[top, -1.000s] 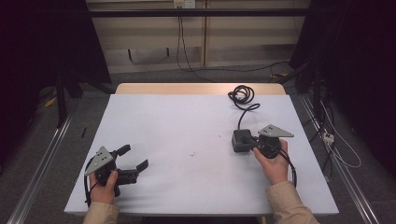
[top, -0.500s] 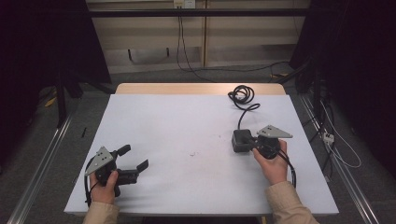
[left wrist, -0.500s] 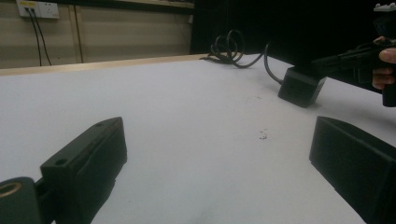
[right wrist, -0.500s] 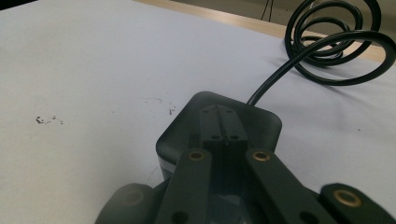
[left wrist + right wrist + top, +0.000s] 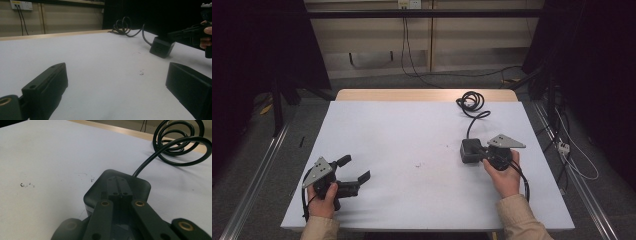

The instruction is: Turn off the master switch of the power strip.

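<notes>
White table [image 5: 412,130], two handheld grippers on it. Right gripper [image 5: 479,154] sits at the right side of the table, held by the right hand [image 5: 503,172], pointing left at a black box [image 5: 470,150]. In the right gripper view the jaws are together, tips pressed side by side and lying over the top of the box [image 5: 117,187]; not clamped around it, touching or just above can't be told. Box rests on the table right of centre. Black cable [image 5: 472,107] runs from the box's far side to a loose coil near the far right edge; coil also seen at [image 5: 178,143]. Left gripper [image 5: 354,172] is at the near left corner, held by the left hand [image 5: 323,197], jaws wide apart, nothing between them, pointing right across the table. Left gripper view shows both jaws spread with bare table between, box [image 5: 162,47] well away ahead, right gripper [image 5: 192,33] beside it. Small dark specks [image 5: 418,164] mid-table
</notes>
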{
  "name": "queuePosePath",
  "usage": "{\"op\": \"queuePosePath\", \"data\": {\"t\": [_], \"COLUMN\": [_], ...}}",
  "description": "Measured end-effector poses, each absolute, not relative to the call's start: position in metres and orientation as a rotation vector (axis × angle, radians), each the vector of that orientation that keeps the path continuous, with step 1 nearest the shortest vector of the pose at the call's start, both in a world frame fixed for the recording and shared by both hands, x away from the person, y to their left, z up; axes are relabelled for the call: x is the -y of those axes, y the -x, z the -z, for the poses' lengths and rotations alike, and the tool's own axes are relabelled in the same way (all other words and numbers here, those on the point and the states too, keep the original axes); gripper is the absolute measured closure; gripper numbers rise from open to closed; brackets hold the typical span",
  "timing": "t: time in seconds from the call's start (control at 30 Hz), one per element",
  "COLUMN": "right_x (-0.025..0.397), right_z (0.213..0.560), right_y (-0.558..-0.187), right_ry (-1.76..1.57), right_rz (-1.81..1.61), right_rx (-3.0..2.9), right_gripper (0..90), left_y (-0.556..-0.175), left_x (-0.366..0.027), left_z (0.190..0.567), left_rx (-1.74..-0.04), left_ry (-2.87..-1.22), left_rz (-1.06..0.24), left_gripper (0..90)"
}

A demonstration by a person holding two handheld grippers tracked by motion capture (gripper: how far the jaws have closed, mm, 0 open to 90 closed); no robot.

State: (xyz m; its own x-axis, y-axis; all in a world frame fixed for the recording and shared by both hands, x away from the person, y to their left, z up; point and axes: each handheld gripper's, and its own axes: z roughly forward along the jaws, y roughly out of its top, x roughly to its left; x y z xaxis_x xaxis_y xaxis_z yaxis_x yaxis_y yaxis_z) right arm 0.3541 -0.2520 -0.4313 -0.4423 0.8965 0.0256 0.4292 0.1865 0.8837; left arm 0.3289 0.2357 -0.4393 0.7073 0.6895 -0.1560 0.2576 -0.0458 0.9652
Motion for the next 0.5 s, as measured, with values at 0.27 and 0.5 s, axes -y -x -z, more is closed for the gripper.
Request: {"op": "queuePosePath", "data": {"t": [0.27, 0.5], "right_x": [0.2528, 0.2535], "right_z": [0.4316, 0.4327], "right_y": [-0.3541, -0.3536], "right_ry": [-1.242, -1.248], "right_rz": [-1.213, -1.228], "right_rx": [-1.955, -1.945], "right_gripper": [90.0, 90.0], "left_y": [-0.329, -0.329], "left_x": [-0.2365, -0.2359], "left_z": [0.439, 0.439], "left_rx": [-0.783, -0.783], "left_ry": [-1.624, -1.624], "left_rz": [-0.417, -0.418], "left_gripper": [3.6, 3.6]}}
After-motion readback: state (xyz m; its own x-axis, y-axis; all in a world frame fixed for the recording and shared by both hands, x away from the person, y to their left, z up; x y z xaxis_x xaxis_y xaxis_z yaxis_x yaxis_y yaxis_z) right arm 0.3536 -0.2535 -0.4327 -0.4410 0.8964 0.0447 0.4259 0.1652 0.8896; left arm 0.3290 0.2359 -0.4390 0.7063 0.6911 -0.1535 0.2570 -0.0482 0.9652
